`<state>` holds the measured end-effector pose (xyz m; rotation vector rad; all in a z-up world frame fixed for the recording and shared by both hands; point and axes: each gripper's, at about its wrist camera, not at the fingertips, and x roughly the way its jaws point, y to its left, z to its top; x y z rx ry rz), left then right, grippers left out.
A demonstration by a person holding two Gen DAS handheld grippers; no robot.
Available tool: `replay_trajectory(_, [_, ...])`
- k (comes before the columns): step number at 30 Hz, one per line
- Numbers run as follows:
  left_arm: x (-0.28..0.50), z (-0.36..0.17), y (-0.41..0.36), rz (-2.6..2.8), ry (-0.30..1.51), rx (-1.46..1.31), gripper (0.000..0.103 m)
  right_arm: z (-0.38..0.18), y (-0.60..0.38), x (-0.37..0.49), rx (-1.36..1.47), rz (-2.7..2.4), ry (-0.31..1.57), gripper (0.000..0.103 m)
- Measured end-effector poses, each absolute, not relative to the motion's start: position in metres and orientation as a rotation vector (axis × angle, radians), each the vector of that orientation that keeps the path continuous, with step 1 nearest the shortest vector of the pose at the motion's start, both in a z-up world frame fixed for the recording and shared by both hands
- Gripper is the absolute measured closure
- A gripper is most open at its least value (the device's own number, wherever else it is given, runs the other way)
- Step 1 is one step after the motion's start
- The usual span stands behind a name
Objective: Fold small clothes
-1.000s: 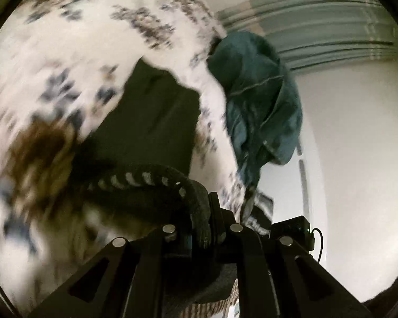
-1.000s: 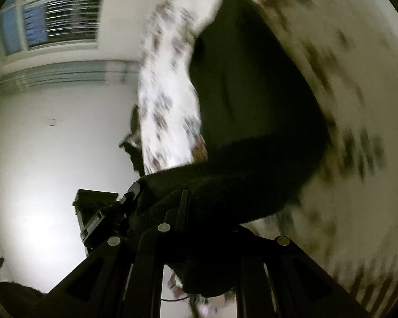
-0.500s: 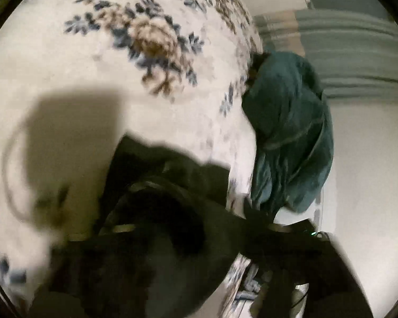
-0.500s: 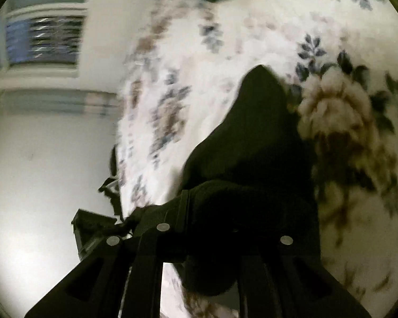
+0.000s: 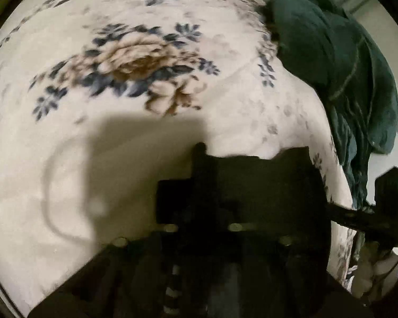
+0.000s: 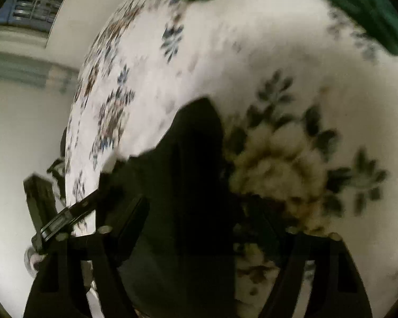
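A small dark garment (image 6: 193,185) lies on the floral blanket (image 6: 265,53) and reaches down between my right gripper's fingers. My right gripper (image 6: 196,228) has its fingers spread wide, one (image 6: 130,217) left of the cloth and one right. In the left wrist view the same dark garment (image 5: 252,185) lies folded right in front of my left gripper (image 5: 204,228). The fingers are dark and close together; a striped cuff (image 5: 172,291) shows between them. I cannot tell whether they pinch it.
A teal garment (image 5: 331,61) is heaped at the far right of the blanket (image 5: 119,53), and it also shows in the right wrist view (image 6: 358,5). The other gripper's body (image 5: 390,206) is at the right edge. A white wall (image 6: 18,119) and a window (image 6: 37,2) lie beyond the bed.
Both grippers came down from a lifted hold to the blanket, laying the dark garment flat. My right gripper's fingers spread apart off the cloth.
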<state>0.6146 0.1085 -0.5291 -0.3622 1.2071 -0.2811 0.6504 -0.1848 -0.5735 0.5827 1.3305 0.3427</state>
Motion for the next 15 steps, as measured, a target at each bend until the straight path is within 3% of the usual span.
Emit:
replay_trajectory(1, [0.612,-0.523,0.111,-0.293,1.167,-0.371,0.097,-0.579,-0.179,0.652,0.565,0.348,1.338,0.086])
replay_trajectory(2, [0.61,-0.516,0.114,-0.29,1.134,-0.367,0.097,-0.58,-0.175,0.652,0.546,0.331,1.338,0.096])
replay_trajectory(7, [0.629,-0.531,0.128,-0.248,1.181,-0.392,0.097,-0.558,-0.181,0.647,0.558,0.275,1.222,0.097])
replay_trajectory(11, [0.643,-0.557,0.122,-0.244,1.262,-0.366,0.096,-0.578,-0.179,0.661,0.517,0.205,1.272,0.097])
replay_trajectory(14, [0.634,-0.546,0.133,-0.25,1.287,-0.442,0.088,-0.581,-0.172,0.667,0.451,0.203,1.319,0.096])
replay_trajectory(15, [0.622,-0.536,0.141,-0.24,1.278,-0.467,0.077,-0.579,-0.172,0.668,0.454,0.209,1.333,0.095])
